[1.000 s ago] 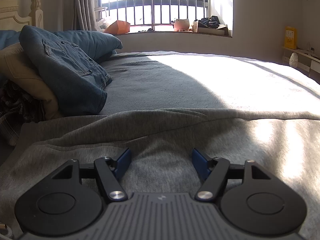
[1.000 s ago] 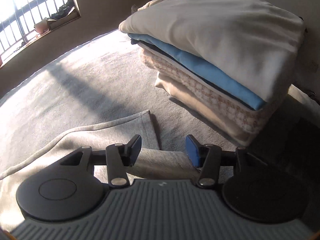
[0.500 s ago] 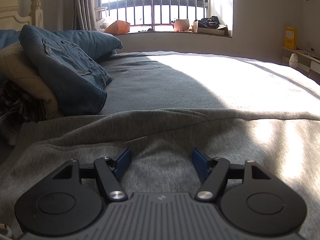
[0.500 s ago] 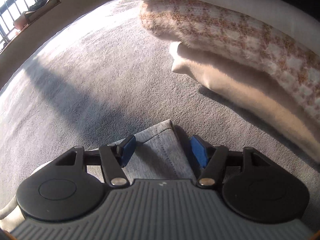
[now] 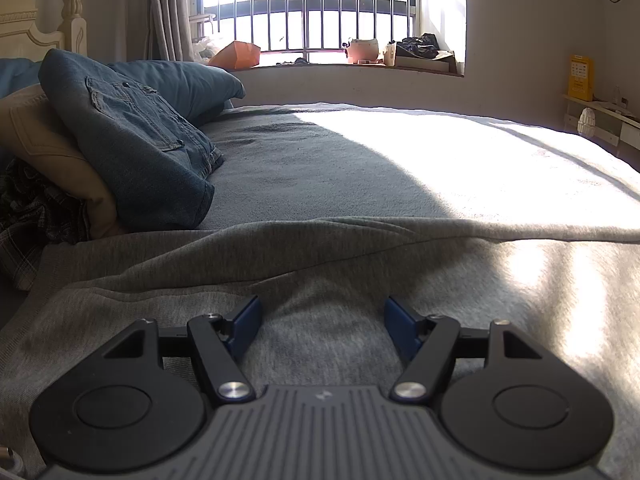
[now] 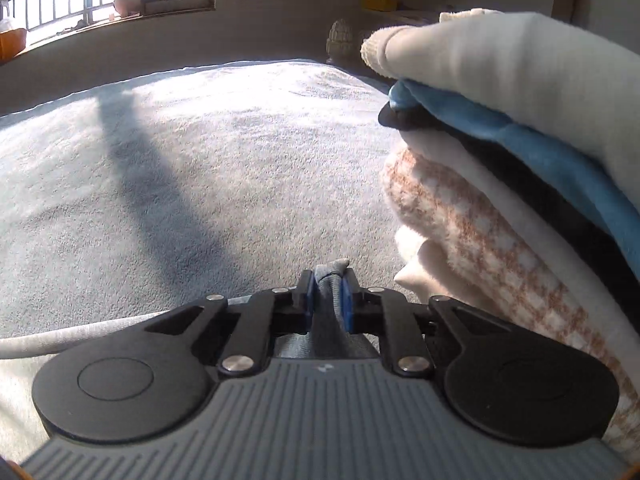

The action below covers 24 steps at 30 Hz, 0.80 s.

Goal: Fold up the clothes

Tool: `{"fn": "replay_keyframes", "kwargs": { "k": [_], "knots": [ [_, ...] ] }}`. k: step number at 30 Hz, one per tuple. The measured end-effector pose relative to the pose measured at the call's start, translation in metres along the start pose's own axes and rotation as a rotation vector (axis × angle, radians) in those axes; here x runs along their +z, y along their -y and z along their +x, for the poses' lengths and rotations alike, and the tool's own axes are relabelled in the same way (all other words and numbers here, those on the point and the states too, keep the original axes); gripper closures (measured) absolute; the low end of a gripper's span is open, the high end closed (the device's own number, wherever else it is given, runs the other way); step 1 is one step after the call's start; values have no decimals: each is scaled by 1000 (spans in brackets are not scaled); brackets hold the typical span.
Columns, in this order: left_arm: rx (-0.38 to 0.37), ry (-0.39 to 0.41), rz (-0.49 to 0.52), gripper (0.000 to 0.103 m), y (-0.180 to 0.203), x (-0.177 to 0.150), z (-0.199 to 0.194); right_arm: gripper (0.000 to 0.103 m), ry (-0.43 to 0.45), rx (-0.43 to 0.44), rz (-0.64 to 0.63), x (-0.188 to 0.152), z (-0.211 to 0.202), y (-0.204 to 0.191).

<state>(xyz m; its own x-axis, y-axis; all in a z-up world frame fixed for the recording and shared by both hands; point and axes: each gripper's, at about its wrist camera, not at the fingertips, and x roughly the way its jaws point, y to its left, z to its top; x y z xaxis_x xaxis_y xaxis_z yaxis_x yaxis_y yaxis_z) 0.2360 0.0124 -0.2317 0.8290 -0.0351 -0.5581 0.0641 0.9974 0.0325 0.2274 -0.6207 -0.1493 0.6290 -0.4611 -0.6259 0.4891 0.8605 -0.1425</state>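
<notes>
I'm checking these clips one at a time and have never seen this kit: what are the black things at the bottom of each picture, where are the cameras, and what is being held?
No robot here: a person holds a pair of hand tongs in each hand, and a small camera on each pair looks forward along its two blue-tipped fingers. So each picture is one hand's own view, and the black shapes are the tongs themselves.

Left-hand view: the left tongs stand open over a grey garment spread on the bed, gripping nothing. Jeans lie piled by the pillows.

Right-hand view: the right tongs are closing, with a corner of grey cloth pinched between the pads. Beside them sits a stack of folded clothes.
</notes>
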Motion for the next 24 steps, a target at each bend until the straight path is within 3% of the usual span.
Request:
{"fn": "replay_keyframes", "kwargs": {
  "k": [6, 9, 12, 13, 17, 19, 21, 24],
  "knots": [
    [3, 0, 3, 33, 1, 0, 0, 90, -3, -60, -102, 18, 35, -24],
    [3, 0, 3, 33, 1, 1, -1, 85, -74, -118, -144, 12, 63, -37],
    [3, 0, 3, 33, 0, 0, -1, 67, -77, -205, -169, 6, 67, -39],
    [3, 0, 2, 33, 0, 0, -1, 60, -52, -175, -144, 5, 54, -37],
    [3, 1, 2, 33, 0, 0, -1, 61, 77, 38, -4, 4, -11, -27],
    [3, 1, 3, 33, 0, 1, -1, 63, 45, 239, -40, -4, -36, -43],
    [3, 2, 3, 33, 0, 1, -1, 67, -6, 421, -163, -22, -55, -70],
    [1, 3, 2, 33, -1, 1, -2, 75, -112, 608, -270, -50, -57, -100]
  ]
}}
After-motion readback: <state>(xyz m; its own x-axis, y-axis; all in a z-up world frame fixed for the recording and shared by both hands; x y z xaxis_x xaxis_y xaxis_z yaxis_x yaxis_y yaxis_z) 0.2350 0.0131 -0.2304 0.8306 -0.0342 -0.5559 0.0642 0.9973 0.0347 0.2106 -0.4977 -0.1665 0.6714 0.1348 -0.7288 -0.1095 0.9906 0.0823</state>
